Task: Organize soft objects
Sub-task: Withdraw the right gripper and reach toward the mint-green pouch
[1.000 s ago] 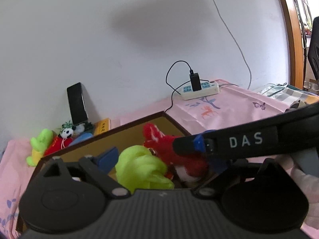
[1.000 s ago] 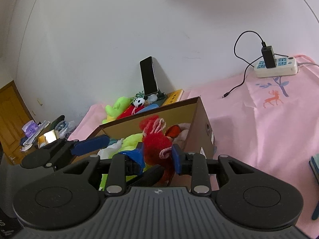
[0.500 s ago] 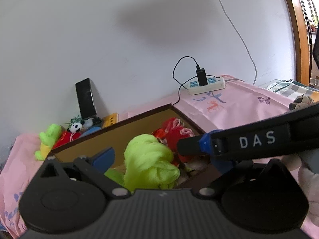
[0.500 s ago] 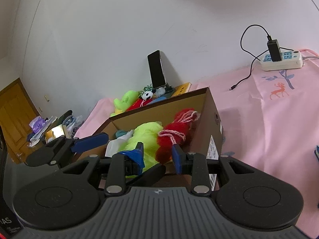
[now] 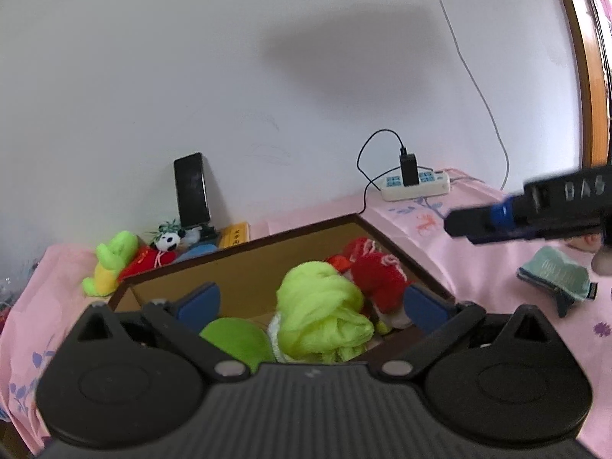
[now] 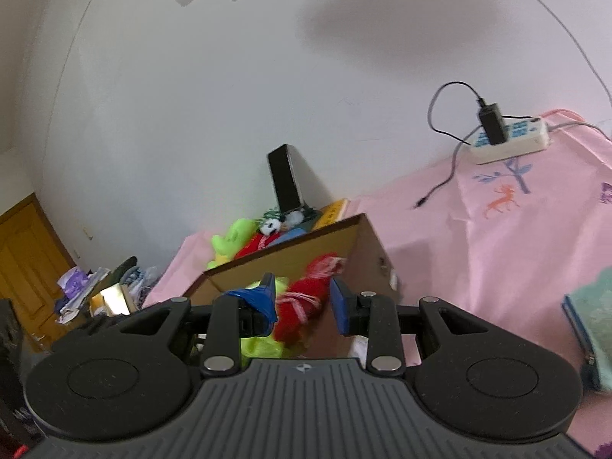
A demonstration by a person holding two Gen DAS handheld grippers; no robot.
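Reading "DAS" on right gripper (image 5: 474, 225); yellow box (image 5: 235, 234) print illegible.

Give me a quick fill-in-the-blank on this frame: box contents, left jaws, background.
1. The red yarn toy lies inside the brown ____.
2. The left gripper has its jaws wide ____.
3. The black phone leans upright against the ____.
4. A black charger is plugged into the white ____.

Missing words: box; open; wall; power strip
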